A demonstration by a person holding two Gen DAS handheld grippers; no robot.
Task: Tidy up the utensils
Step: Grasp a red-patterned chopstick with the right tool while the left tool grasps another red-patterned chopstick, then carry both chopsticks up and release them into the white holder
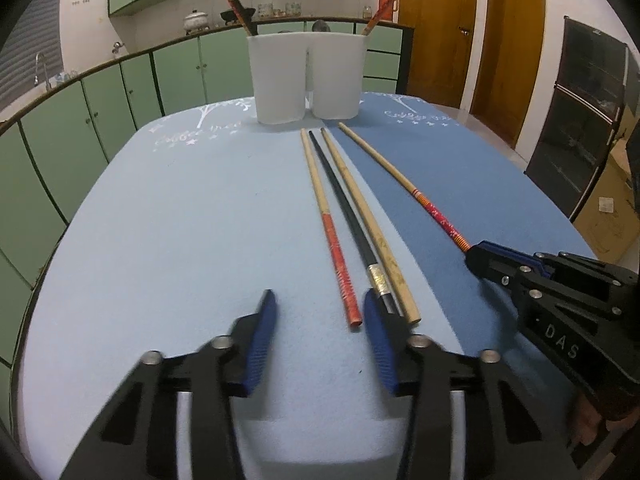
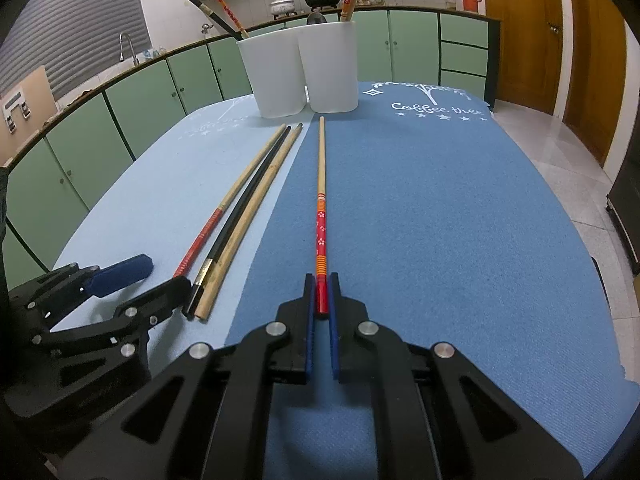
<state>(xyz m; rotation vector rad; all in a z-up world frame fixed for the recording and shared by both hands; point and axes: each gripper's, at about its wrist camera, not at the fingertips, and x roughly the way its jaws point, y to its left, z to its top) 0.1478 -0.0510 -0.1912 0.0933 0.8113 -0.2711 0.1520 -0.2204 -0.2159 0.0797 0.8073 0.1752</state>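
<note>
Green kitchen cabinets are seen behind a surface laid with blue mats. A red-and-orange flowered wooden chopstick lies on the darker mat, its red end pinched between the closed fingers of the right gripper. Just beside it on the paler mat, a red-handled chopstick, a black chopstick with a silver band and a plain wooden chopstick lie together. The fingers of the left gripper are spread around the red-handled chopstick's end without pressing it. Two white plastic holders stand at the far edge, chopsticks upright inside.
</note>
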